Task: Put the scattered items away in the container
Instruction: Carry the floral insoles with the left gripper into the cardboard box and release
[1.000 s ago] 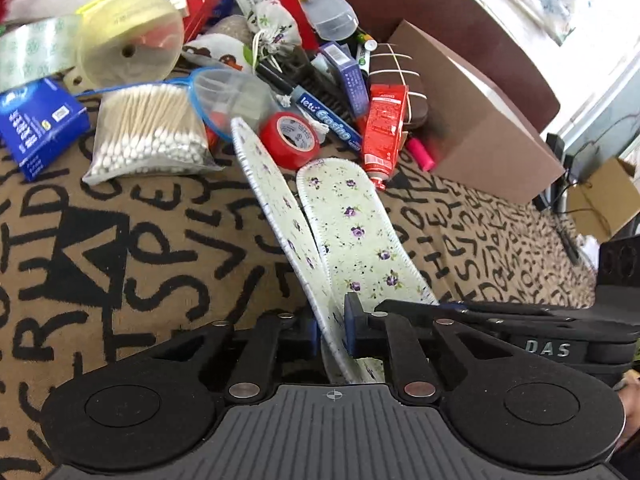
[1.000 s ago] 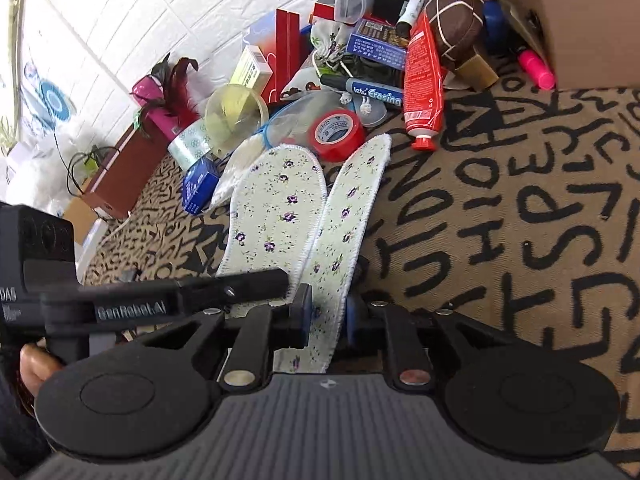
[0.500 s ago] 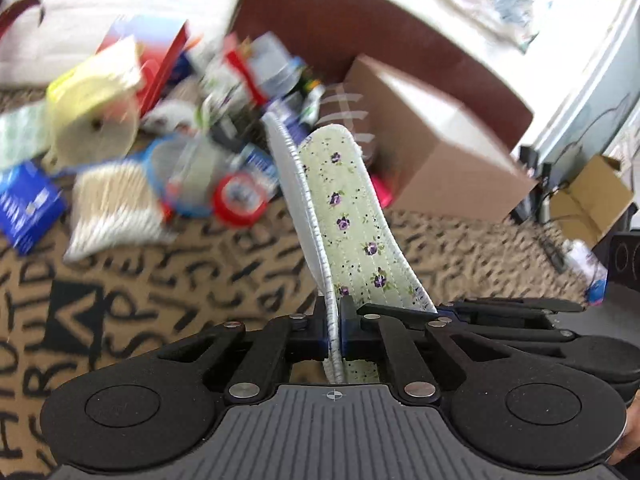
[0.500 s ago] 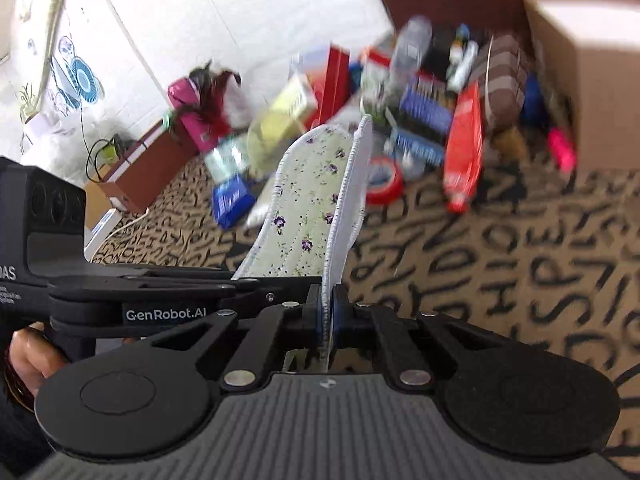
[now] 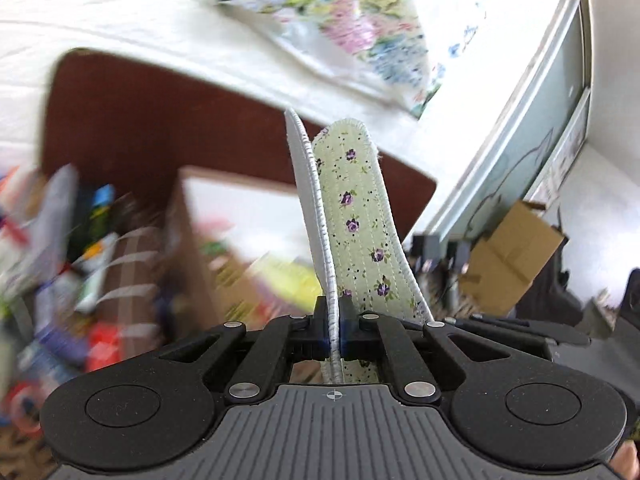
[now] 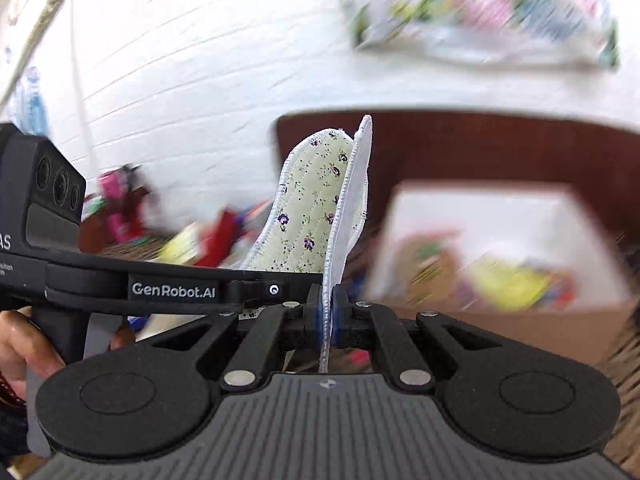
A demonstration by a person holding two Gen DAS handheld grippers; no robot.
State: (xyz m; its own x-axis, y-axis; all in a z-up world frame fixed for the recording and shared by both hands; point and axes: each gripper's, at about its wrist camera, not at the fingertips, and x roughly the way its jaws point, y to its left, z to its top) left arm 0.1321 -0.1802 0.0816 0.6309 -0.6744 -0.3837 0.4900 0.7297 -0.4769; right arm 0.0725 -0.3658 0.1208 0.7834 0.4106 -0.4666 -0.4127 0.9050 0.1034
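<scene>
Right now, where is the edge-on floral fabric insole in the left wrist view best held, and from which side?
By the narrow end of the floral fabric insole, as the left gripper has it: fingers shut on its two flat faces, coming in endwise. It is thin and flat, so only the faces give a hold.

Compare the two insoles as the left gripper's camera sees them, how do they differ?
The left-held insole is pinched in the left gripper; the right-held insole is pinched in the right gripper. The left-held insole shows edge-on, mostly its white stitched rim, while the right-held insole shows its pale green flowered face. The left-held insole looks straight; the right-held insole bows. Both point tips-up, side by side.
</scene>
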